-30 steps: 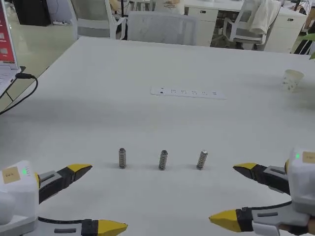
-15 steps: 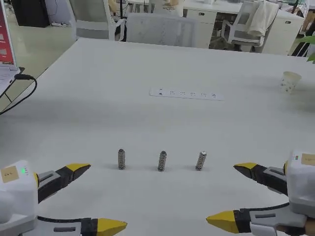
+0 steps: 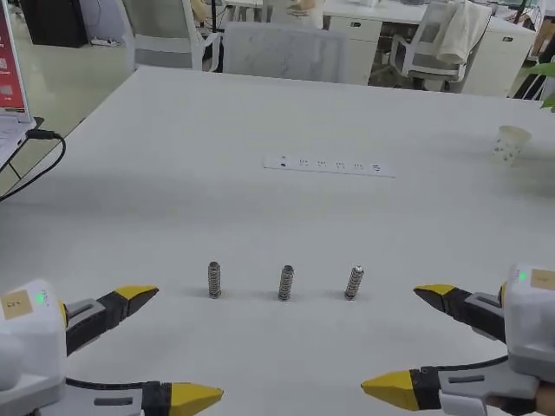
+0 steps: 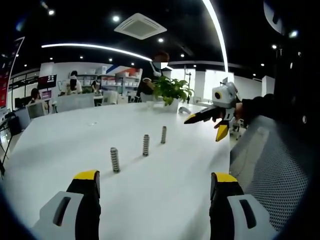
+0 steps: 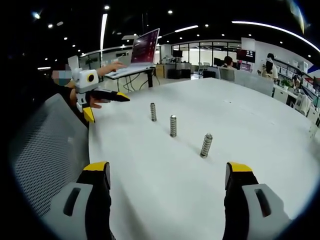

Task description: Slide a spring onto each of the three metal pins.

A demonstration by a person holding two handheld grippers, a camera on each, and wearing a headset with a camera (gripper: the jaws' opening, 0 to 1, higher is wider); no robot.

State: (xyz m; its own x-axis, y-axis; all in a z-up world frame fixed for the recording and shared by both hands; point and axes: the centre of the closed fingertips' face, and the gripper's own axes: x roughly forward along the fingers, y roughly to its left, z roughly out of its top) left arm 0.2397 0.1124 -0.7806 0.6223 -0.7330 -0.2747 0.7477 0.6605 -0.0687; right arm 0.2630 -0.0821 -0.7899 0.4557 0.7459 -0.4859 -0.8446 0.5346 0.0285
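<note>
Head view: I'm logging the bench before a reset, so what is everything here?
upright metal pins wearing grey coil springs: three, silver-grey, row near table's front
white power strip: one, white, mid-table
white paper cup: one, white, table's far right
black cable: one, black, beside table's left edge
white table: one, white, under everything
left gripper: one, white, yellow-tipped black fingers open, lower left
right gripper: one, same colours, open, lower right

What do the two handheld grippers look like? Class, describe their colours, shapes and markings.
The left gripper and right gripper match: a white boxy body with a green light and a small tan label, then grey-and-black jaws tapering to pointed yellow tips.
</note>
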